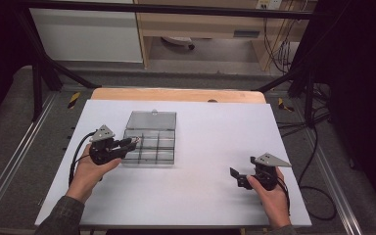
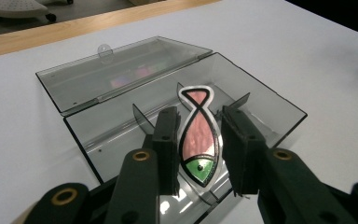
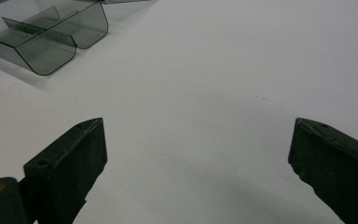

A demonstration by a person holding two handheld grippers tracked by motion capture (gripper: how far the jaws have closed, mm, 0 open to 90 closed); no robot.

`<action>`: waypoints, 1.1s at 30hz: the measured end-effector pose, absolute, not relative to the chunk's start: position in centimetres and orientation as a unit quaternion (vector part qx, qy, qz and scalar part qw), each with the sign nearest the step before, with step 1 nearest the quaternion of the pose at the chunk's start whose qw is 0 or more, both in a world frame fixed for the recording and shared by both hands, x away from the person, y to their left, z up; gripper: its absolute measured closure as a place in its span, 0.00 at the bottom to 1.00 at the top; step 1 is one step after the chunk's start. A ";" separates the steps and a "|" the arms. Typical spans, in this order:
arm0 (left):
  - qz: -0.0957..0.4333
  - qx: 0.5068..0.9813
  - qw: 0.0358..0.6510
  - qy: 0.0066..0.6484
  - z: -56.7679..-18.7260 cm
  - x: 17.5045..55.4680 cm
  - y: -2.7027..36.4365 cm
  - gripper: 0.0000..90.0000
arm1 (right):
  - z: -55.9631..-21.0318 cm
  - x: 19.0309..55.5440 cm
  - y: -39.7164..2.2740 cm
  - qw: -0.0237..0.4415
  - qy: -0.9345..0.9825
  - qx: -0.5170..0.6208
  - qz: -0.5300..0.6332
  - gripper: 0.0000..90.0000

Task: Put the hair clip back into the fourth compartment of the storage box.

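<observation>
- Left gripper [image 2: 196, 154] first: its two black jaws sit either side of a flat fish-shaped tag, pink body, green head, black-and-white outline [image 2: 198, 140]. The near jaw looks pressed to the fish's edge; a sliver of light shows at the other, so I read it as a light hold, not a certainty.
- The fish's long axis runs straight out along the jaws, green head back toward the gripper's palm, looped tail pointing away.
- Just beyond and below the tail is the smoky clear plastic compartment box [image 2: 279, 100], lid [image 2: 121, 74] thrown back flat on the far side. The fish hangs over the nearest cells, among the dividers; which cell exactly, I cannot tell.
- So the coming move, by my judgement, turns on a short drop straight ahead and down.
- Right gripper [image 1: 243, 174], well apart across the white worktop [image 1: 205, 142]: jaws spread wide, nothing between them, box [image 3: 51, 42] far off to its upper left.
- Left hand [image 1: 90, 171] is plainly the nearer one.
</observation>
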State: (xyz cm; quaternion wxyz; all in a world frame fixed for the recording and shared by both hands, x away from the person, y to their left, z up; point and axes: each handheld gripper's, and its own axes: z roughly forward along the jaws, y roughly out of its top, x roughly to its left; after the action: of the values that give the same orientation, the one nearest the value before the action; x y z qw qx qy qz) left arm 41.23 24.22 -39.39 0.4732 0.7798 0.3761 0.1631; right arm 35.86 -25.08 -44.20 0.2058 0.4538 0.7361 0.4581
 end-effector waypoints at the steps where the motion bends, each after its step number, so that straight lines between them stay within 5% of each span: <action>1: 0.164 0.780 0.472 0.377 -39.4 41.3 24.2 0.75 | -44.2 35.9 -25.1 0.205 0.736 0.455 0.458 0.05; 33: 0.176 0.798 0.431 0.383 -41.1 41.4 23.6 0.75 | -44.1 35.7 -25.1 0.206 0.736 0.455 0.458 0.05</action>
State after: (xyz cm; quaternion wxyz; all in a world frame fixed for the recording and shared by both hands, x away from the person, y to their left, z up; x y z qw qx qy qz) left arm 41.41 23.63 -41.13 0.4312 0.7979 0.3827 0.1760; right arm 35.73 -25.13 -44.11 0.2058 0.4545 0.7359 0.4577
